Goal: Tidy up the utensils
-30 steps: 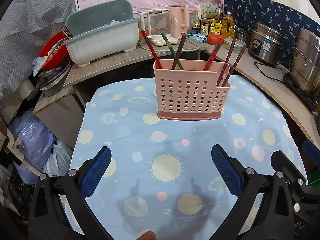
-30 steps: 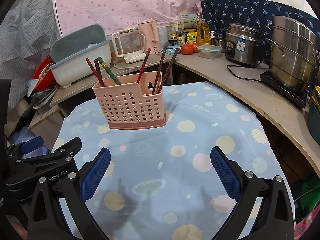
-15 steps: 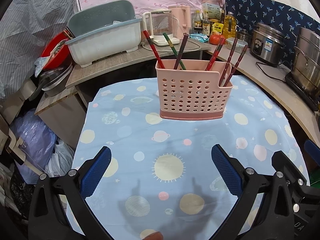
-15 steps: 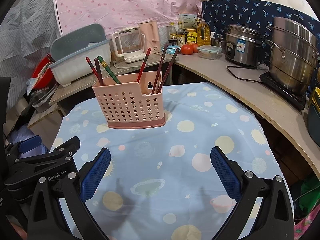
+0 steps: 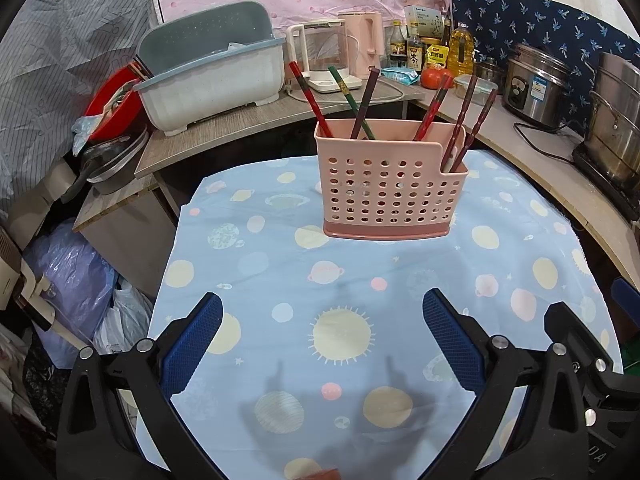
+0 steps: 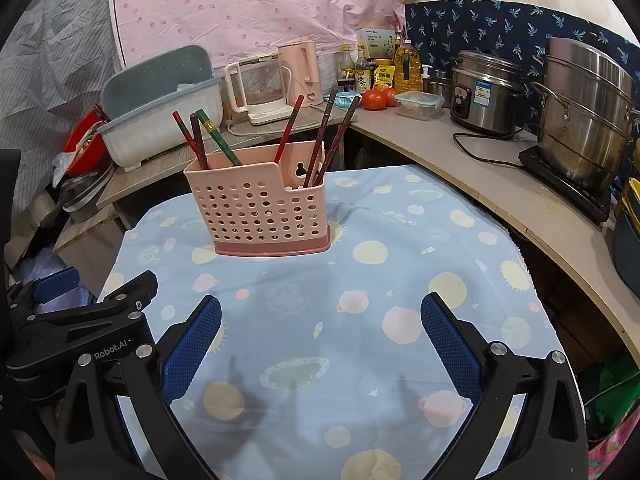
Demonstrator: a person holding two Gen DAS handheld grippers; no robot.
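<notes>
Comparing with a second ago, I see only a slight drift: the pink utensil holder [image 5: 390, 184] sits a touch lower and farther in my left view, so I've eased back. It stands upright on the planet-print tablecloth [image 5: 280, 280], chopsticks [image 5: 362, 102] leaning inside, though I can't quite tell which compartment each occupies. Left gripper [image 5: 322, 340] and right gripper [image 6: 320, 340] both hang wide and empty, well short of it. Sorting looks done.
</notes>
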